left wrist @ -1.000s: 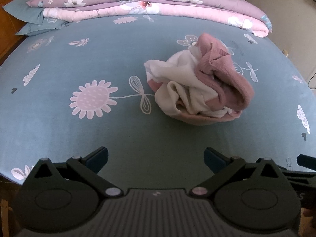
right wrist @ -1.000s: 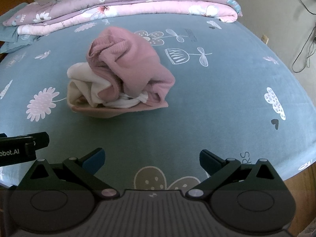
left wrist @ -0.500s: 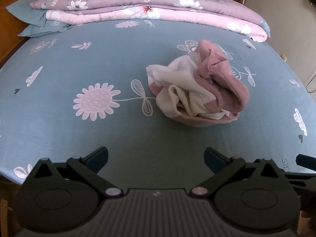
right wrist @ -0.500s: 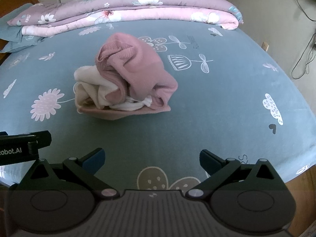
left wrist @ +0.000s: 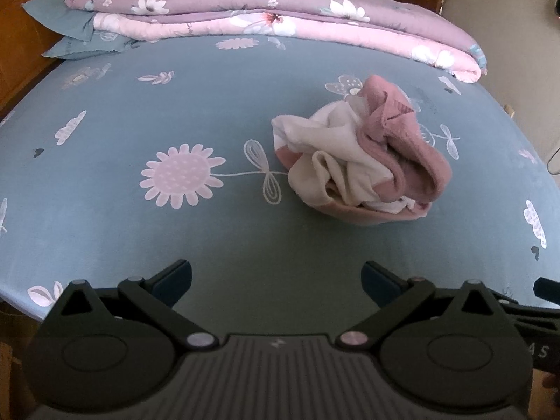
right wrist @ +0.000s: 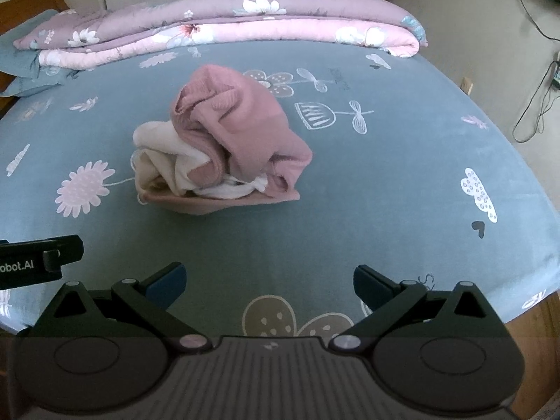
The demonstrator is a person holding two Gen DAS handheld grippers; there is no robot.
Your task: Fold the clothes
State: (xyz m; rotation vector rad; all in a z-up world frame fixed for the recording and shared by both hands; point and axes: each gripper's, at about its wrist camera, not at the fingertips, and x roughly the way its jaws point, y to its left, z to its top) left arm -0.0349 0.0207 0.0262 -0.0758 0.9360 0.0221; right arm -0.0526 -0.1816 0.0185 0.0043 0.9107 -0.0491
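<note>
Crumpled pink/white garment on bed, both grippers held back, nothing gripped.

L wrist view: left gripper [left wrist: 276,276] is seen w/ fingers spread wide, above near edge of blue bedsheet [left wrist: 140,238]; garment [left wrist: 360,157] is bunched ahead, slightly right, well apart. R wrist view: right gripper [right wrist: 269,278] is likewise spread; garment [right wrist: 224,143] lies ahead-left, apart. Folded quilt [right wrist: 227,31] is laid at far end.
</note>
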